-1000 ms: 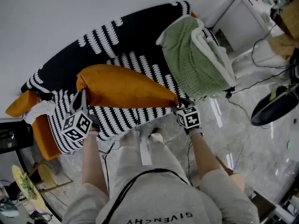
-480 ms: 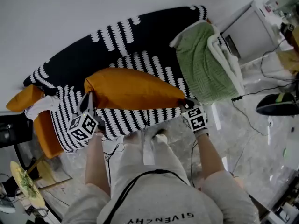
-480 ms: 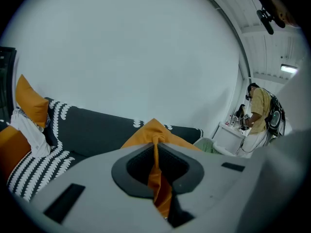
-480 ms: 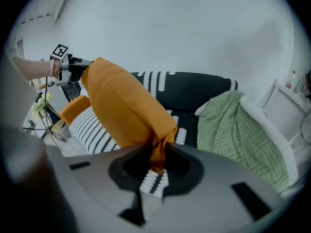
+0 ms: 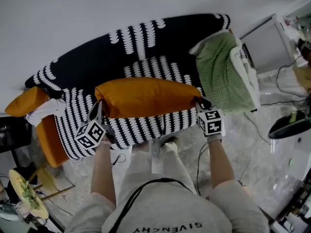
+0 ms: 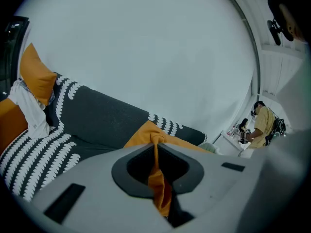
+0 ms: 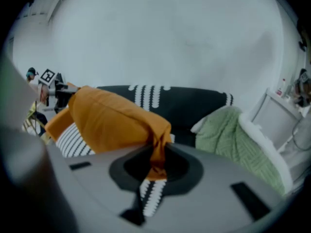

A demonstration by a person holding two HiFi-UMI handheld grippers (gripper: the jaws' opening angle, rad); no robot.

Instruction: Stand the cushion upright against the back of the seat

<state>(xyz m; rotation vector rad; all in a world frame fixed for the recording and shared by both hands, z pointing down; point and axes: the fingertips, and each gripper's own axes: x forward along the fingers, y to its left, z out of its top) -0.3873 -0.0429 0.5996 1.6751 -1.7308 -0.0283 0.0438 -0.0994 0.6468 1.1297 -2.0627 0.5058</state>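
Firstly, the left gripper (image 5: pixel 99 109) was found clamped on the left corner of the orange cushion (image 5: pixel 146 96). Its jaws stood nearly together, with a pinched fold of orange fabric running down between them. No other thing was in that grip.

The cushion lay lengthwise across the front part of the sofa seat (image 5: pixel 146 126), its long side running left to right, and it was not upright. It was held at both ends. Whether its underside rested on the seat or hung just clear of it could not be settled.

The right gripper (image 5: pixel 201 104) was on the cushion's right corner. Its jaws were closing and were already drawn close, with bunched orange fabric pressed between them and the striped seat cover showing below.

As to edges and room: at the far left, a second orange cushion (image 5: pixel 26 101) and a white cloth (image 5: pixel 46 111) occupied the sofa's end, well apart from the left gripper. Behind the held cushion a strip of patterned seat lay bare before the black backrest (image 5: pixel 146 45). At the right, a green blanket (image 5: pixel 221 76) was heaped over the sofa's end, just beside the right gripper and the cushion's right corner. Beyond it stood a white cabinet (image 5: pixel 265 42).
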